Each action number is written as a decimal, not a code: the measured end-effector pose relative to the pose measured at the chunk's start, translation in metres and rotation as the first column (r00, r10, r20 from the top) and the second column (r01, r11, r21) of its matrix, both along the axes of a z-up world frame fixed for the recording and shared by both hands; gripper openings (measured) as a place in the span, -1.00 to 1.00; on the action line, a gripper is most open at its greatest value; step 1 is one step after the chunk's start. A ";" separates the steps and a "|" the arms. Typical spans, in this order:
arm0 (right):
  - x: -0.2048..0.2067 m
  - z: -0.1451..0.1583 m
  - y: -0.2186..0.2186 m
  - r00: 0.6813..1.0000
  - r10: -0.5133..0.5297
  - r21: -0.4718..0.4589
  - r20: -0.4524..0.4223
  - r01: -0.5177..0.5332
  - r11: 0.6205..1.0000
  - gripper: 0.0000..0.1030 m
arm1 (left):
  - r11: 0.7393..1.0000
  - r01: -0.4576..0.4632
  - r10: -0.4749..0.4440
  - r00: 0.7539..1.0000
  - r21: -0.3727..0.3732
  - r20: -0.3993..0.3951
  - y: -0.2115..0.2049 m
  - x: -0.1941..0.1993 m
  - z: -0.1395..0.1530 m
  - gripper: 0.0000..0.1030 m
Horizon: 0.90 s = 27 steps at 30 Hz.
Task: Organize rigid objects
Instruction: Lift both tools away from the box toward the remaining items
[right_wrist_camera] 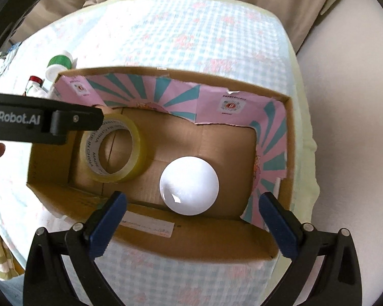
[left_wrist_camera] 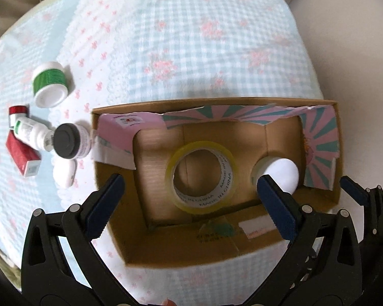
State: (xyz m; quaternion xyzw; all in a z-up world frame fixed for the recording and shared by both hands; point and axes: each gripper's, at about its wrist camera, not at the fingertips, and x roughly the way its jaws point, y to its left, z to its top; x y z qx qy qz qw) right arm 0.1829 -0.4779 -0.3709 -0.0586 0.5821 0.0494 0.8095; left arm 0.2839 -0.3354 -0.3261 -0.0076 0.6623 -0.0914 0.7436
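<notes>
An open cardboard box [left_wrist_camera: 242, 244] [right_wrist_camera: 191, 239] sits on a checked cloth. Inside lie a roll of clear tape [left_wrist_camera: 201, 176] [right_wrist_camera: 115, 150] and a white-lidded jar [left_wrist_camera: 283, 176] [right_wrist_camera: 189, 186]. My left gripper [left_wrist_camera: 191, 191] is open and empty above the box's near edge, over the tape. My right gripper [right_wrist_camera: 191, 209] is open and empty above the near wall, just short of the jar. Left of the box lie a green-labelled white jar [left_wrist_camera: 49, 84] [right_wrist_camera: 60, 63], a dark-capped bottle [left_wrist_camera: 69, 141], a white bottle [left_wrist_camera: 29, 134], a red box [left_wrist_camera: 21, 156] and a white case [left_wrist_camera: 65, 174].
The left gripper's black arm [right_wrist_camera: 43, 122] crosses the left side of the right wrist view, over the box's left wall. The cloth-covered surface [left_wrist_camera: 191, 38] extends behind the box. A pale cushion [right_wrist_camera: 344, 102] lies at the right edge.
</notes>
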 end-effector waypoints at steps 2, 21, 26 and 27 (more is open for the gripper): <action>-0.004 0.010 0.002 1.000 -0.013 0.004 0.013 0.013 1.000 1.00 | 1.000 0.007 -0.006 1.000 -0.013 0.024 0.002 -0.006 0.014 0.99; -0.076 0.140 0.067 0.984 -0.053 0.048 0.172 0.046 0.998 1.00 | 0.998 -0.051 0.058 0.945 -0.031 0.321 0.118 -0.100 0.177 0.99; -0.083 0.166 0.104 0.975 -0.077 0.077 0.207 0.063 0.995 1.00 | 0.993 -0.101 0.118 0.937 -0.068 0.328 0.186 -0.107 0.194 0.99; -0.082 0.169 0.110 0.974 -0.082 0.087 0.211 0.065 0.994 1.00 | 0.992 -0.105 0.122 0.937 -0.067 0.328 0.199 -0.107 0.195 0.99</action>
